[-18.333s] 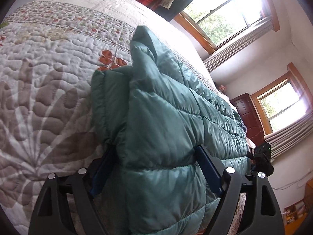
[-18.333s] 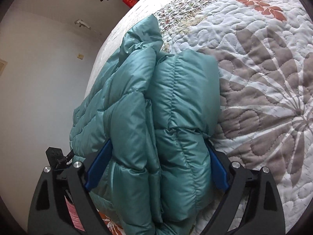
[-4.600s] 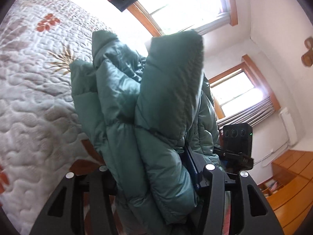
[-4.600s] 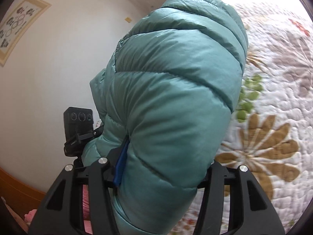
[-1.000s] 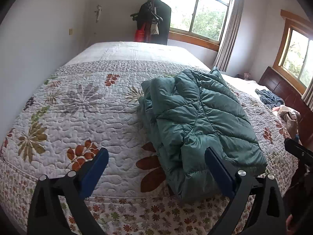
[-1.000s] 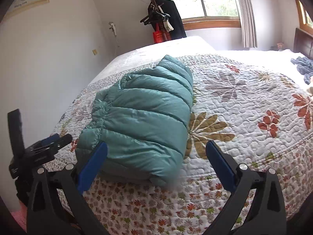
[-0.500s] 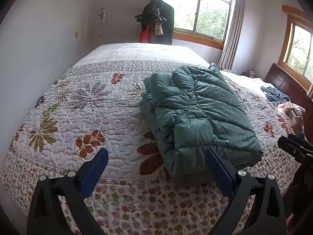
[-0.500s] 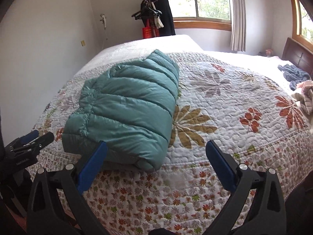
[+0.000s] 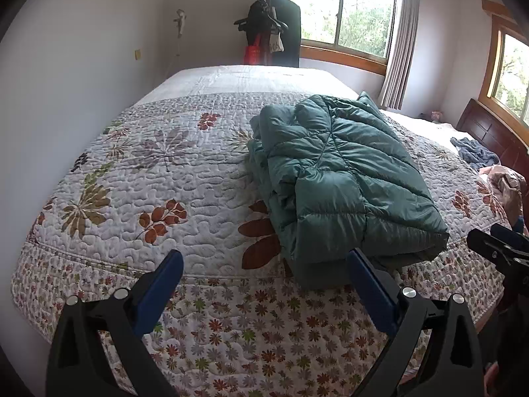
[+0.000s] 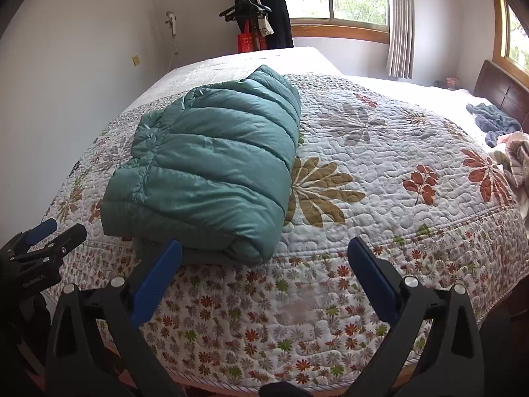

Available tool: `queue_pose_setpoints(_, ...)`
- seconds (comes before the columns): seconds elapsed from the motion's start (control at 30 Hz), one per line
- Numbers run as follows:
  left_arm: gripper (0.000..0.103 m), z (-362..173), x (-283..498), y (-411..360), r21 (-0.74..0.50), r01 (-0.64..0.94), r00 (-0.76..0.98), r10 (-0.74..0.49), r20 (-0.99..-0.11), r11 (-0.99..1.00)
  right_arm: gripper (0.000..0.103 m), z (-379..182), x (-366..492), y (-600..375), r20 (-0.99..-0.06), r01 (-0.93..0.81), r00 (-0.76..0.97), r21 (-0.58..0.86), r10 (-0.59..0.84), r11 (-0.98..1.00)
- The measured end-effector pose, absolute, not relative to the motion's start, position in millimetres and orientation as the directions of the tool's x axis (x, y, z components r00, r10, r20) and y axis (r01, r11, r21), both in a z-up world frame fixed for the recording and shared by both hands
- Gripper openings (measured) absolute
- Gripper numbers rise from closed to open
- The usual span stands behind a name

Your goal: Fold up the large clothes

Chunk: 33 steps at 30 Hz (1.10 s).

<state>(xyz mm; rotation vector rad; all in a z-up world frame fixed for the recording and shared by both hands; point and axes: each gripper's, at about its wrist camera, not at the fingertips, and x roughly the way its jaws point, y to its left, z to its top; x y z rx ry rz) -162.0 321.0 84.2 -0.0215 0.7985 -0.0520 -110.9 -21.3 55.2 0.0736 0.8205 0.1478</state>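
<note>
The left gripper (image 9: 264, 278) is spread wide, its blue-padded fingers (image 9: 158, 289) holding nothing and hanging above the flowered edge of the quilt (image 9: 205, 205), short of the bed. The right gripper (image 10: 264, 264) is likewise spread wide and empty, clear of the fabric. The teal puffer jacket (image 10: 211, 168) lies folded into a thick bundle on the quilt near the bed's front edge, touched by neither gripper. Far off on the bed sits a crumpled blue garment (image 10: 496, 122), and a dark coat (image 9: 281, 33) hangs by the window
</note>
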Motion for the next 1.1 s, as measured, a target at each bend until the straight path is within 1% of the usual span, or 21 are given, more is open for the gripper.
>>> queue_pose_setpoints(0.3,0.099,82,-168,316,-0.023,0.039,0.694,-0.044,-0.719,0.999,0.1,55,-118,-16,-0.728,-0.12,0.667,0.103,0.157,0.987)
queue_pose_setpoints(0.63,0.099,81,-171,315,-0.007,0.032,0.693,-0.027,-0.721,0.999,0.1,45,-115,-23,-0.748,-0.083,0.652,0.095,0.126,0.992)
queue_pose_setpoints(1.1,0.099,72,-167,314,-0.015,0.03,0.668,-0.031,-0.744,0.999,0.1,41,-110,-16,-0.771,-0.087,0.626,0.081,0.118,0.993)
